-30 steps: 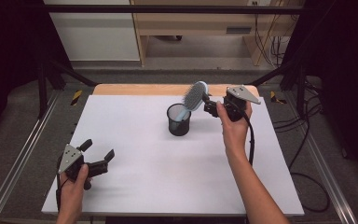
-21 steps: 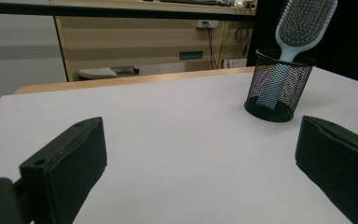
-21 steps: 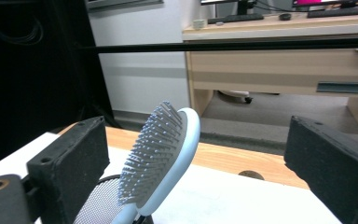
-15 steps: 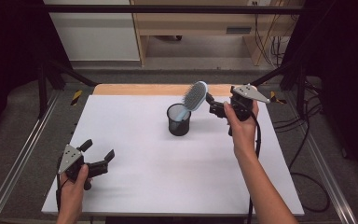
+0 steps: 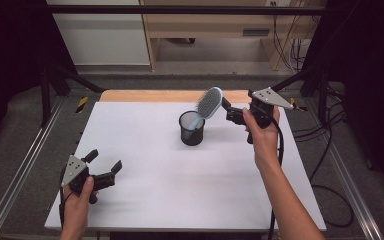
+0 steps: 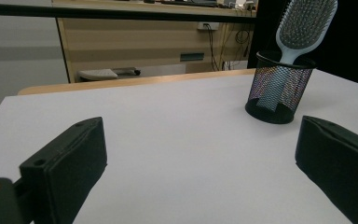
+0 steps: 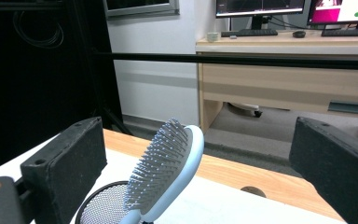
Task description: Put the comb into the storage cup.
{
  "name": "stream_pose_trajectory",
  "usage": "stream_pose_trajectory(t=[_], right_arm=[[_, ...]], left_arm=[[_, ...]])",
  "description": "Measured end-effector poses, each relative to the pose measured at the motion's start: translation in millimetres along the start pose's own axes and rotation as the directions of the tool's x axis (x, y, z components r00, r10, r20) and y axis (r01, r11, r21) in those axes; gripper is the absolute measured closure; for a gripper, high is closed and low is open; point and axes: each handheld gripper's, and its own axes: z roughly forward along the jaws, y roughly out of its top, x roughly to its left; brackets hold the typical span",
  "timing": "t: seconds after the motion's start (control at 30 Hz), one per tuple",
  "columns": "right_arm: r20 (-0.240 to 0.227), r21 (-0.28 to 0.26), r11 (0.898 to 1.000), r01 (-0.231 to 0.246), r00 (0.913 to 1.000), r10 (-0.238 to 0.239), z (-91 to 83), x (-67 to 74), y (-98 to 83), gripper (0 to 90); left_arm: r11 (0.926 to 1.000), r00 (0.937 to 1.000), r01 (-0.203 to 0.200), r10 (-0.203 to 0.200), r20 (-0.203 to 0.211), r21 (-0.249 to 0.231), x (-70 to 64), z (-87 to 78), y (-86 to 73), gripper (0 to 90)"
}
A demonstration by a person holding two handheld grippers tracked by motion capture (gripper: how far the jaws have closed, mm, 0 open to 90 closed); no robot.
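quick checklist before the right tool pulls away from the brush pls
1. Right tool open, jaws apart on either side of the hairbrush: ok.
2. Brush handle down inside the mesh cup, head leaning out over the rim: ok.
3. Cup upright on the white table: ok.
4. Brush free of both jaws: cannot tell from the high view; the right gripper view shows gaps on both sides, so likely ok.
5. Left tool open, resting at the near corner, far from the cup: ok.

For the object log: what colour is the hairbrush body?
Pale blue hairbrush, grey bristles; clearest in the right gripper view.
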Motion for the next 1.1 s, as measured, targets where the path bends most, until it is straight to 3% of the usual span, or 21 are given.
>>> stream_pose_trajectory(t=[0.23, 0.47, 0.57, 0.8, 1.1], right_arm=[[0.0, -0.006, 1.0, 0.02, 0.9998, -0.02, -6.7, -4.8, 2.1, 3.8], [-0.014, -0.009, 0.999, 0.039, 0.9991, -0.039, -15.8, -9.4, 3.5, 3.1], [-0.007, -0.015, 0.998, 0.053, 0.9986, -0.053, -26.8, -12.3, 6.5, 3.0], [-0.044, -0.029, 0.999, 0.042, 0.9981, -0.043, -48.3, -19.0, 11.5, 2.1], [-0.046, -0.017, 1.0, 0.025, 0.9986, -0.026, -62.6, -25.9, 7.9, 2.1]], left_arm=[[1.0, 0.9998, -0.006, 0.006, -0.02, -0.001, 0.1, -1.5, 0.9, 2.0], [1.0, 0.9999, -0.005, 0.005, -0.014, -0.002, -0.6, -2.9, 1.9, 2.0], [0.999, 0.9985, -0.046, 0.046, -0.031, -0.001, -3.7, -6.3, 3.9, 2.0], [0.9997, 0.9989, -0.016, 0.015, -0.044, -0.016, -8.8, -12.2, 5.4, 2.2], [0.9997, 0.9994, -0.005, 0.004, -0.035, -0.024, -8.8, -31.8, 4.6, 2.1]])
